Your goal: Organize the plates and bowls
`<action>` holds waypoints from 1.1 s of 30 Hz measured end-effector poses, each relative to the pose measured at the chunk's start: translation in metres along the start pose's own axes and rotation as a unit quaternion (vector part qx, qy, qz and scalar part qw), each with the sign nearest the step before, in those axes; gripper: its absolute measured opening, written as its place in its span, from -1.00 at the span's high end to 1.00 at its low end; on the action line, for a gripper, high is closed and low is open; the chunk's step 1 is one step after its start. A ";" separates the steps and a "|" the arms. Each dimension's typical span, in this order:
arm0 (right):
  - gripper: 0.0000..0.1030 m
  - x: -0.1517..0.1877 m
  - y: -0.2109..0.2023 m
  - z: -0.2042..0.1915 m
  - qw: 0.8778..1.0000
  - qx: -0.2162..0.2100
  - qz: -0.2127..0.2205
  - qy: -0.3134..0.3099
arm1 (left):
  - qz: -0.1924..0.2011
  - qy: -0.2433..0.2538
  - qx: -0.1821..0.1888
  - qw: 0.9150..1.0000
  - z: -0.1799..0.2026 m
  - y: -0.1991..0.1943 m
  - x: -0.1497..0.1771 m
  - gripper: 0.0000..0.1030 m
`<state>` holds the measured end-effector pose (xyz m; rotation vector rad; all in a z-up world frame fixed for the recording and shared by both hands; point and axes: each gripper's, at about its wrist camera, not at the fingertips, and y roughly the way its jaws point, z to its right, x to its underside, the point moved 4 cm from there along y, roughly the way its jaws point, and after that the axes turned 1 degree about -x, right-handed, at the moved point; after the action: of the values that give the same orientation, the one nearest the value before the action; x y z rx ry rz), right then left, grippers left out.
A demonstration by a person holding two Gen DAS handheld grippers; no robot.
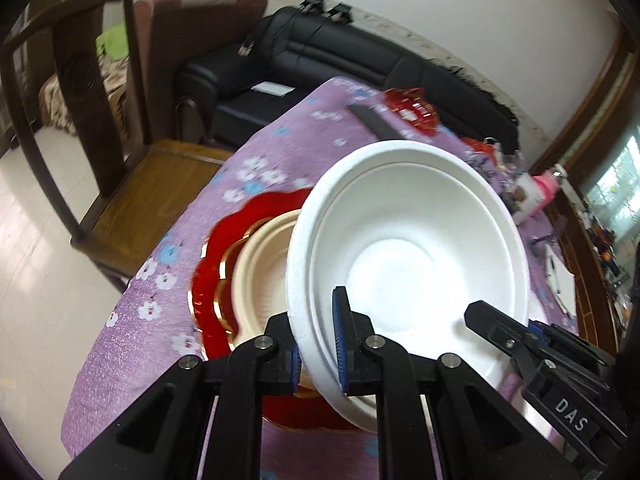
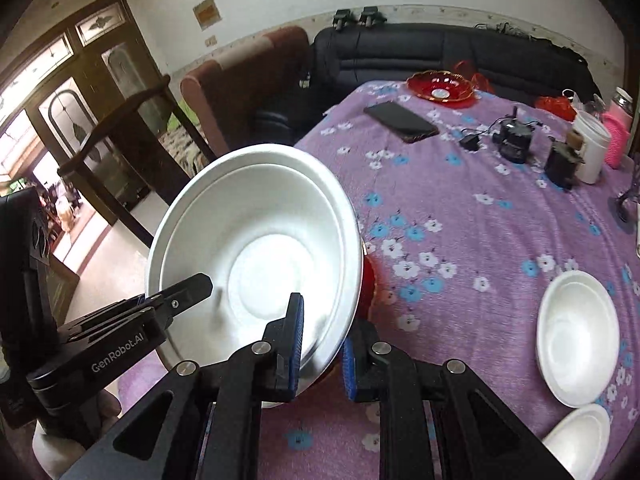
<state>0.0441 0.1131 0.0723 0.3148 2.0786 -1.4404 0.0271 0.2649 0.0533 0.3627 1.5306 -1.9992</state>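
Note:
Both grippers hold one white foam bowl (image 1: 404, 248), tilted above the table. My left gripper (image 1: 318, 354) is shut on its left rim. My right gripper (image 2: 322, 350) is shut on the right rim of the same bowl (image 2: 256, 248); each gripper's fingers show in the other's view, the right (image 1: 496, 326) and the left (image 2: 184, 294). Under the bowl a beige bowl (image 1: 260, 272) sits in a red scalloped plate (image 1: 218, 264). Two more white bowls (image 2: 576, 336) (image 2: 580, 436) lie on the table at the right. A red dish (image 2: 440, 86) stands at the far edge.
The table has a purple flowered cloth (image 2: 460, 208). On it are a black phone (image 2: 400, 120), black chargers (image 2: 514, 140), a white cup (image 2: 592, 148) and a pink bottle (image 2: 618, 136). A wooden chair (image 1: 120, 152) and a black sofa (image 1: 320, 64) stand beyond the table's edge.

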 end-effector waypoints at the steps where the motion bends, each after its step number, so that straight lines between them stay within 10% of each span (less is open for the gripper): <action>1: 0.64 0.000 0.010 -0.001 1.000 0.003 -0.008 -0.001 | -0.005 -0.006 -0.002 1.000 -0.005 0.006 0.000 0.75; 16: 0.64 -0.002 0.051 0.006 0.998 -0.017 -0.055 0.017 | -0.031 -0.033 -0.013 0.999 -0.017 0.028 -0.003 0.75; 24: 0.62 -0.006 0.054 0.003 0.998 -0.018 -0.059 0.012 | 0.009 -0.042 -0.026 0.999 -0.021 0.008 -0.009 0.25; 28: -0.14 -0.006 0.059 0.002 0.997 -0.026 -0.063 0.021 | 0.024 -0.052 -0.019 0.998 -0.024 -0.004 -0.010 0.20; 33: -0.19 -0.006 0.060 0.003 0.998 -0.020 -0.054 0.029 | 0.039 -0.059 -0.011 0.997 -0.026 -0.019 -0.009 0.20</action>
<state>0.0802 0.1341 0.0287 0.2351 2.1978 -1.4654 0.0195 0.2947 0.0652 0.2856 1.4418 -1.9067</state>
